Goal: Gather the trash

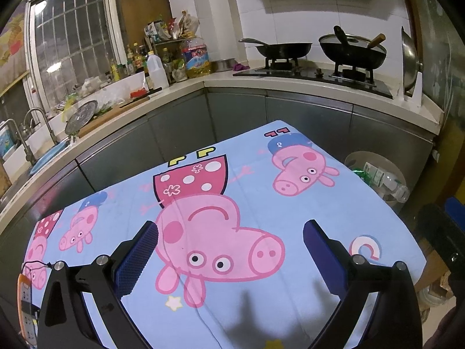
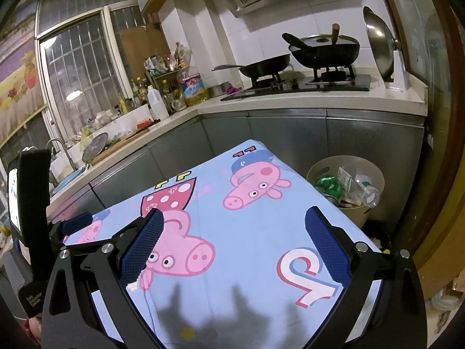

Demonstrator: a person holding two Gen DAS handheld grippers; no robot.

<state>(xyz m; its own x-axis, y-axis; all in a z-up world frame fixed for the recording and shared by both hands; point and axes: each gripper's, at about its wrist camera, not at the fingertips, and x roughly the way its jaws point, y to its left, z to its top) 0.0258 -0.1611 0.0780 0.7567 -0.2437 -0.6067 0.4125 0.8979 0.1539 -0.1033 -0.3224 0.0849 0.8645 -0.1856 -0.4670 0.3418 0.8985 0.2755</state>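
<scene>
Both claws, left claw (image 1: 231, 257) and right claw (image 2: 234, 242), gape wide apart over the cartoon-print worktop (image 2: 247, 226); the trash bin (image 2: 375, 180) with bottles sits at two o'clock.

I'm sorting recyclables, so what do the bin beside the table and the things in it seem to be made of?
The round beige bin looks like matte moulded plastic, going by its smooth, even wall. The clear bottle with a white label looks like thin transparent plastic, since light passes through it. The shiny green crumpled item glints like metal or foil; which one isn't clear.

Bottle (image 2: 367, 190), green wrapper (image 2: 328, 186), apparently in bin (image 2: 353, 213)
</scene>
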